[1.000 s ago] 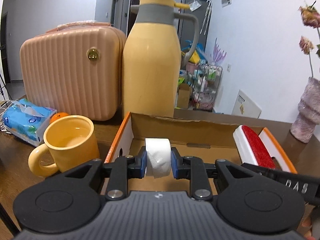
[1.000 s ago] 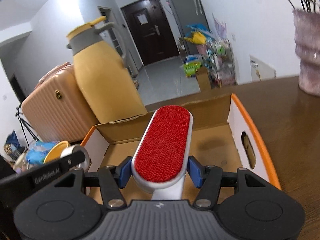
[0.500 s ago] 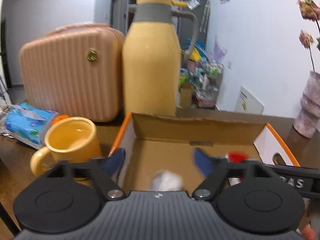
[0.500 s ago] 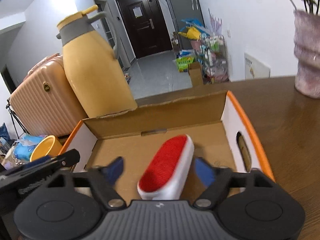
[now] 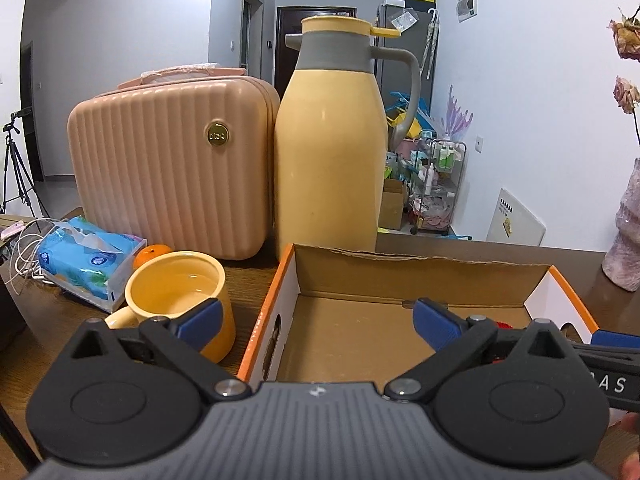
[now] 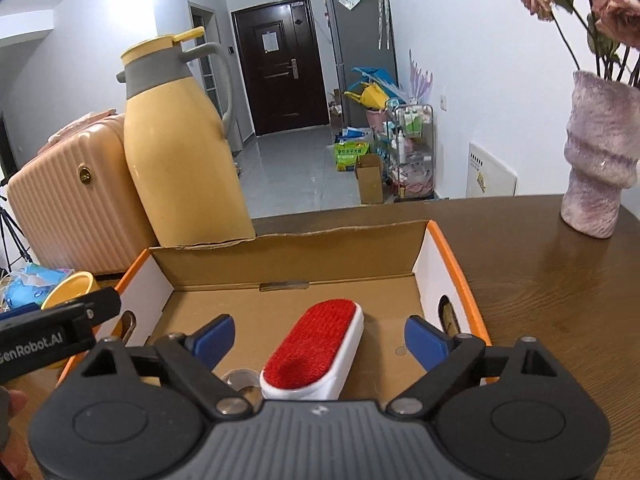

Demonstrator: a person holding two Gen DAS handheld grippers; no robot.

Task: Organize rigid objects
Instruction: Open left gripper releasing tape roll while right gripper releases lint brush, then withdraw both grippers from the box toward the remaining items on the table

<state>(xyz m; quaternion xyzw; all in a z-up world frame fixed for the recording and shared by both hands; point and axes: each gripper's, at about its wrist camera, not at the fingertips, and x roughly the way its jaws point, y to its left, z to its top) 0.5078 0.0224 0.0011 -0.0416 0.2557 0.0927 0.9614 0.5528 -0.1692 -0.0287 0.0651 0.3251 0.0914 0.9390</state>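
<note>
Room: a lived-in flat, dark door and cluttered rack behind my wooden desk (image 6: 560, 280).
Box: the cardboard box (image 6: 280, 256) sits open-topped beside the yellow flask (image 5: 328, 152).
Lint brush: the lint brush (image 6: 316, 352) lies flat on the box floor, untouched.
Handling: I judge it light and stiff, with a slick white shell; I'd take it across the narrow sides.
Left gripper: the left gripper (image 5: 316, 320) has just spread its fingers wide, nothing between them.
Right gripper: the right gripper (image 6: 320, 338) has likewise been opening, its fingers clear of the brush.
</note>
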